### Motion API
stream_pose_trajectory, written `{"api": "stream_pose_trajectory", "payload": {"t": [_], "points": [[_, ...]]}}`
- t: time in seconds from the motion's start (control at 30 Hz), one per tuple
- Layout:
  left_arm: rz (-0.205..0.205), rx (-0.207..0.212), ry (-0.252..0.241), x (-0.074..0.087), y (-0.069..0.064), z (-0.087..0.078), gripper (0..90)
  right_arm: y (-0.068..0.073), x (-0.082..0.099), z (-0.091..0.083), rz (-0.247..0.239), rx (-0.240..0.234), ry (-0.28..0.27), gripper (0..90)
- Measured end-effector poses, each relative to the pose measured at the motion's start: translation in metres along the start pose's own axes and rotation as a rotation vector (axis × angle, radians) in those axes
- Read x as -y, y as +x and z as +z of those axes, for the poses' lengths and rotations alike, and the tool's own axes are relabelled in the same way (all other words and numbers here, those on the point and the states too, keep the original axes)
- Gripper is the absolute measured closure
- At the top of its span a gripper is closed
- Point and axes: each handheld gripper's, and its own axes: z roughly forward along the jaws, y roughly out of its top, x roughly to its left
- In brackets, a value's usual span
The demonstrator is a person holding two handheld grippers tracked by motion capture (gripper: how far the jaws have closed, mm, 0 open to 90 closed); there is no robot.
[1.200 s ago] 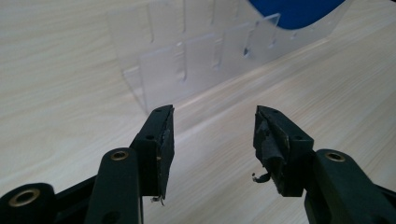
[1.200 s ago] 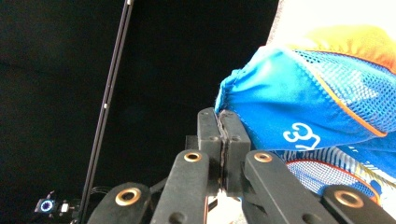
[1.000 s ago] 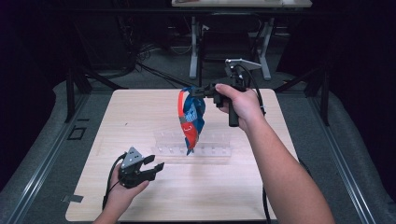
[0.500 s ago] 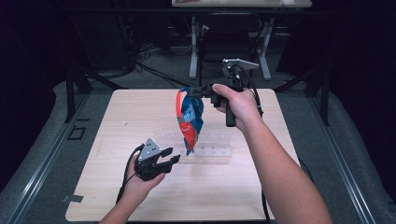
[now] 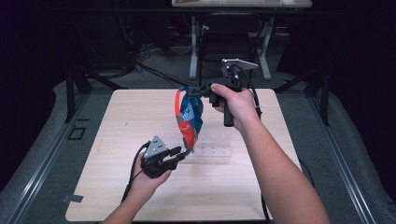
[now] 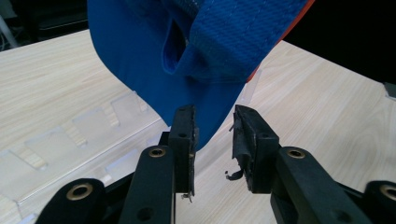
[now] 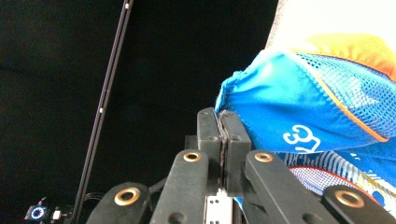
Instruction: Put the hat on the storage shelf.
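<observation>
High view has a light wooden table (image 5: 121,140) taking up most of the middle, dark floor all around it. Lying flat on the board, a bit toward 5 o'clock from centre, is a clear plastic rack (image 5: 210,150) with a row of little slots, so see-through it's easy to miss.

Hanging above that is the blue, orange and white garment (image 5: 188,119), some mesh sporty thing with a white logo. It dangles from the right gripper (image 5: 201,89), held up in the air toward 12 o'clock of the table, cable looping off the back. In the right gripper view the two jaws are pressed tight together with a pinch of the blue fabric (image 7: 289,116) caught between them at the top edge.

Left gripper (image 5: 176,154) sits lower, around 7 o'clock, pointing up at the bottom end of the cloth. In the left gripper view its jaws are parted with a clear gap, and the bottom tip of the blue cloth (image 6: 210,70) hangs right at the gap, just at the jaw tips. Can't tell if it's actually touching the pads yet.
</observation>
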Motion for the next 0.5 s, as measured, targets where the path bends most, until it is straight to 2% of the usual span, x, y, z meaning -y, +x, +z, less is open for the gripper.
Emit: {"api": "stream_pose_trajectory", "payload": {"t": [0.17, 0.23, 0.5], "points": [[0.007, 0.017, -0.009, -0.004, -0.004, 0.001, 71.5, 0.000, 0.000, 0.000, -0.001, 0.001, -0.006, 88.9], [0.021, 0.007, -0.008, -0.006, -0.006, 0.002, 71.3, 0.000, 0.000, 0.001, -0.001, 0.000, -0.004, 88.9], [0.025, 0.002, 0.000, -0.012, -0.009, 0.009, 77.5, 0.001, 0.001, 0.002, -0.004, 0.003, -0.005, 88.9]]}}
